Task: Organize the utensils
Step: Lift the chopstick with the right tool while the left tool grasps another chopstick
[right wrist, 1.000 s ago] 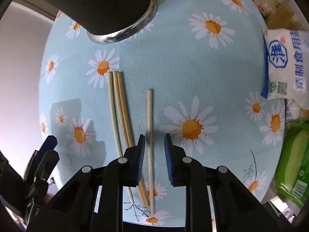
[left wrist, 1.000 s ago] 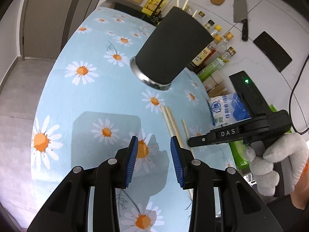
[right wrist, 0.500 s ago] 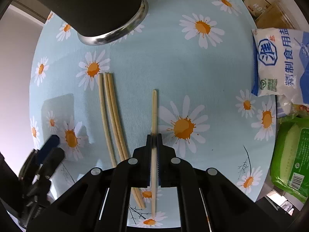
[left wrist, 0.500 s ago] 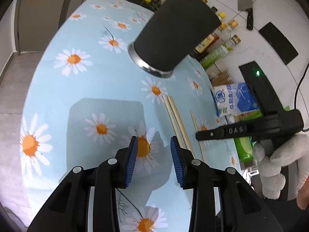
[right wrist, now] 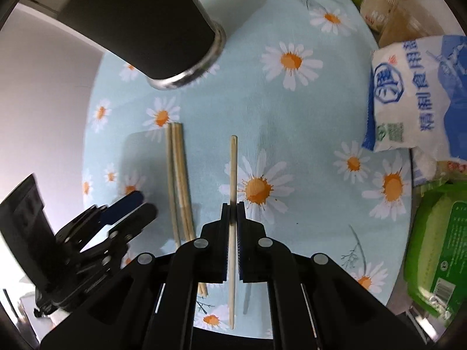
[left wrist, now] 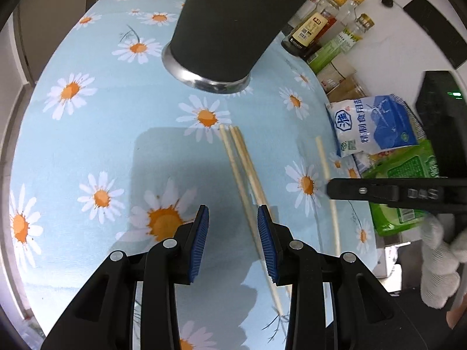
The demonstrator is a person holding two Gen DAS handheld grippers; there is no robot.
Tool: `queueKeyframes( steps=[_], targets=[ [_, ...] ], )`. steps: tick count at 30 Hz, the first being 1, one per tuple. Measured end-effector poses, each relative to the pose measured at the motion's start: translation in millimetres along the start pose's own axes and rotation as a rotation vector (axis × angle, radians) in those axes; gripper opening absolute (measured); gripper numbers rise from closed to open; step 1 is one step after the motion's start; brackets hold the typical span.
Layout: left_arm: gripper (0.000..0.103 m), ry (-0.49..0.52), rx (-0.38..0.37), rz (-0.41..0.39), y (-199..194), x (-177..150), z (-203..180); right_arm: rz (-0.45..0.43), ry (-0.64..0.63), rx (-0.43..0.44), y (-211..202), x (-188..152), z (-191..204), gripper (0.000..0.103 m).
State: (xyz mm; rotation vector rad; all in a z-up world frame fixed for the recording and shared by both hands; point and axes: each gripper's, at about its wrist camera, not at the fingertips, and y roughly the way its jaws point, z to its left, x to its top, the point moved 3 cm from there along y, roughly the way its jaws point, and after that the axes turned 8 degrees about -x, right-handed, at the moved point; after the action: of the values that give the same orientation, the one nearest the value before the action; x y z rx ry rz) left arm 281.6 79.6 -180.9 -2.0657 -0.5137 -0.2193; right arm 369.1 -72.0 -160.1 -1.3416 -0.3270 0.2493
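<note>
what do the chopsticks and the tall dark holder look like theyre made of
Chopsticks: pale, matte, faintly grained, probably bamboo or light wood; same for the single one.
Holder: matte black wall, perhaps coated metal or plastic; its base ring shines like polished steel.

Right gripper closed on single chopstick; left gripper repositioned.

I record my right gripper [right wrist: 232,213], open astride the single chopstick [right wrist: 233,172] a second ago, now clamped on it. My left gripper [left wrist: 232,227] has shifted toward the three chopsticks [left wrist: 243,169]; its right finger now overlaps them, jaw gap unchanged.
</note>
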Motion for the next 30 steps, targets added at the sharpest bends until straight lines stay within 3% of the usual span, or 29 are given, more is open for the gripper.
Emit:
queueKeyframes(
  steps=[6,15,20,23,30],
  targets=[
    [0.033,-0.026,0.135,0.033,9,7,-16,-0.067,-0.051,0.103,-28,6,-12,0.005],
    [0.027,-0.033,0.317,0.102,27,6,-26,-0.063,-0.115,0.266,-32,-7,-13,0.005],
    [0.029,-0.017,0.371,0.139,35,9,-31,-0.068,-0.166,0.317,-36,-16,-15,0.005],
    [0.028,0.042,0.416,0.205,43,12,-39,-0.084,-0.149,0.354,-36,-17,-19,0.005],
    [0.027,0.012,0.429,0.288,54,27,-40,-0.088,-0.123,0.439,-34,-21,-23,0.005]
  ],
)
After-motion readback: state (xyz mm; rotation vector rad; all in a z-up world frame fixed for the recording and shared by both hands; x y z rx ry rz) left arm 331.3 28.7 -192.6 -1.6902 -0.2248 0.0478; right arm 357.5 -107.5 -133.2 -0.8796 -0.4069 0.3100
